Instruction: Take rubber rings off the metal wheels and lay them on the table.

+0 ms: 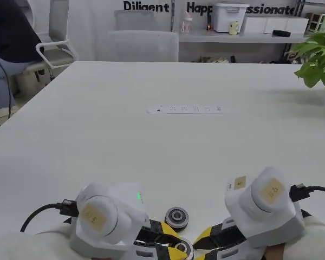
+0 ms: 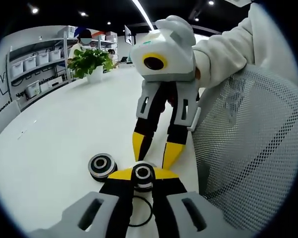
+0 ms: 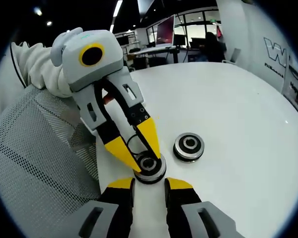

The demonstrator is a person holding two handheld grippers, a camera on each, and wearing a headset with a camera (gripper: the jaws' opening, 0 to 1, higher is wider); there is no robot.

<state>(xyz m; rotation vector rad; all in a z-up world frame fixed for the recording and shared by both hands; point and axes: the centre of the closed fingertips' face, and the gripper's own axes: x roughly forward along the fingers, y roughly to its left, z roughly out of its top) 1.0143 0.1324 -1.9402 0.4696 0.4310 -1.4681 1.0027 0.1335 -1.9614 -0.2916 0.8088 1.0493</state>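
Observation:
My left gripper is shut on a small metal wheel that rests near the table's front edge. In the right gripper view the same wheel sits clamped between the left gripper's yellow tips. My right gripper stands open, facing the left one, its tips just short of the clamped wheel. A loose black rubber ring lies flat on the table under the left jaws. A second metal wheel stands free on the table just beyond the grippers, also seen as the wheel to the right.
The white table stretches far ahead, with a flush power strip at its middle. A potted plant stands at the right edge. A mesh chair is close behind the grippers. A person sits at far left.

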